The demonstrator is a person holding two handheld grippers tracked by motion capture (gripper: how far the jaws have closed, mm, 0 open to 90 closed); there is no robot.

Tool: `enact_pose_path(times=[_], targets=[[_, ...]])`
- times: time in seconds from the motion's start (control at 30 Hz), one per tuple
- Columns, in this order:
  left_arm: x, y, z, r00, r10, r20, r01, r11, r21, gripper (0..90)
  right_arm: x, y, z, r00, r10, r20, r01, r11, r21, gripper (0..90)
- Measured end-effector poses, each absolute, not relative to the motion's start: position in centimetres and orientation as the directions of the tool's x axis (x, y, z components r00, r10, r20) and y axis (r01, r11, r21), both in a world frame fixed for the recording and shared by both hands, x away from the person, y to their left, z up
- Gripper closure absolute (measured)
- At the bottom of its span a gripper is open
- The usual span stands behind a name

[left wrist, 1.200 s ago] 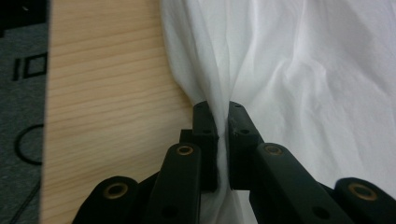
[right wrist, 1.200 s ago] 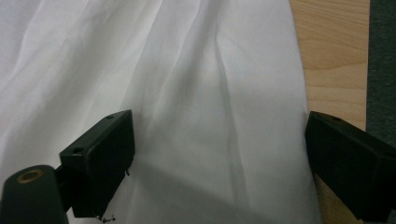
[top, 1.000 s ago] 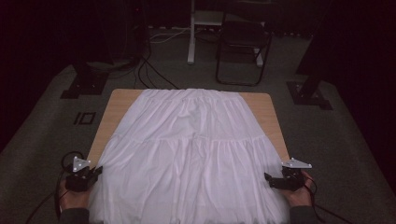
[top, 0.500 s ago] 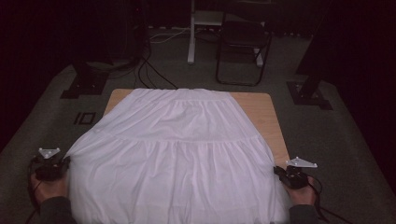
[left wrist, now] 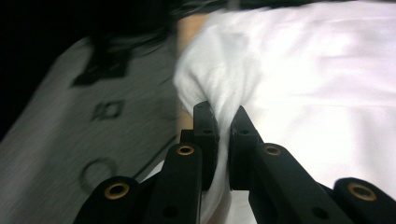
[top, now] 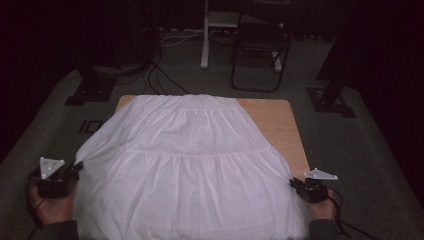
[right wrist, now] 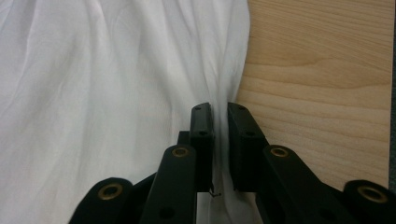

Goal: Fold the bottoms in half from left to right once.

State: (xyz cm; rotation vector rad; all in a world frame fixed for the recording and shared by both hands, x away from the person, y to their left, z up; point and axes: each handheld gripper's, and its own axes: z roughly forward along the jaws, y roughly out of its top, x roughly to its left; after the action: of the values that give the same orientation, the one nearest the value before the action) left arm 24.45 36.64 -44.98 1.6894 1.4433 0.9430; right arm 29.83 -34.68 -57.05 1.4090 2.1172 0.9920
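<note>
Cloth covers most of the counter (top: 280,125): a white tiered skirt (top: 190,165) lies spread over it, waistband at the far edge, hem running off the bottom of the high view, so the near edge of the counter is hidden. Bare wood shows along the right side and at the far left corner. The left gripper view is blurred, and the floor there reads as grey smears.

The skirt's left side hangs out past the counter edge, drawn to a point; its right side ends just short of the wood strip. Dark floor surrounds the counter, with stand feet and cables at the far left, a folding chair (top: 260,50) beyond, and another stand foot at the far right, all well apart from the cloth.

The left gripper (top: 75,167) sits off the counter's left near corner, hand (top: 50,205) below it, jaws clenched on a bunched fold of the skirt (left wrist: 224,116). The right gripper (top: 295,184) is at the right near corner, its jaws having just been closing, now pinching the skirt's side edge (right wrist: 219,116) beside the bare wood (right wrist: 322,84).
</note>
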Motion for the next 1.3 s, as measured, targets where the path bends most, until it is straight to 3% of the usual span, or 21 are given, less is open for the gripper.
enact_pose_path(times=[0.2,0.37,0.43,0.63,0.73,0.87,0.9,0.97,1.03,1.17,1.3], targets=[[24.2,28.6,-43.0,0.419,0.9,0.123,0.405,-0.307,0.861,85.1,29.8,-34.7,-57.1,-0.414,0.909,0.057,0.618,0.234,0.75,80.0],[26.0,21.3,-42.1,0.643,0.759,0.102,0.328,-0.393,0.859,85.1,29.8,-34.7,-57.1,-0.415,0.908,0.061,0.617,0.231,0.752,80.0],[26.3,20.2,-42.1,0.668,0.737,0.098,0.32,-0.404,0.857,85.1,29.8,-34.8,-57.1,-0.415,0.908,0.062,0.617,0.23,0.753,79.9],[27.9,8.6,-42.2,0.852,0.518,0.079,0.22,-0.491,0.843,85.2,29.9,-34.7,-57.2,-0.417,0.906,0.072,0.618,0.225,0.753,80.2],[27.5,3.2,-42.3,0.925,0.379,0.017,0.178,-0.473,0.863,85.2,30.0,-34.7,-57.2,-0.419,0.905,0.071,0.616,0.226,0.754,80.2],[27.9,-1.9,-44.6,0.96,0.273,-0.064,0.202,-0.513,0.834,83.9,30.0,-34.7,-57.2,-0.418,0.906,0.073,0.617,0.224,0.755,80.2],[28.1,-2.5,-45.3,0.963,0.26,-0.072,0.205,-0.532,0.822,79.8,30.0,-34.7,-57.2,-0.417,0.906,0.07,0.616,0.225,0.755,80.1],[28.6,-3.1,-46.7,0.959,0.251,-0.129,0.249,-0.535,0.807,63.1,30.0,-34.6,-57.1,-0.419,0.905,0.069,0.618,0.228,0.752,76.1],[28.9,-2.4,-46.8,0.954,0.26,-0.149,0.267,-0.513,0.816,53.3,30.0,-34.4,-57.0,-0.423,0.904,0.068,0.622,0.234,0.747,61.7],[29.1,1.7,-45.5,0.942,0.307,-0.133,0.266,-0.445,0.855,45.7,29.9,-33.8,-56.0,-0.37,0.929,0.006,0.624,0.244,0.743,44.7],[29.6,6.2,-45.4,0.889,0.455,-0.059,0.279,-0.434,0.857,45.1,28.9,-32.1,-53.0,-0.362,0.932,0.02,0.563,0.201,0.801,40.8]])
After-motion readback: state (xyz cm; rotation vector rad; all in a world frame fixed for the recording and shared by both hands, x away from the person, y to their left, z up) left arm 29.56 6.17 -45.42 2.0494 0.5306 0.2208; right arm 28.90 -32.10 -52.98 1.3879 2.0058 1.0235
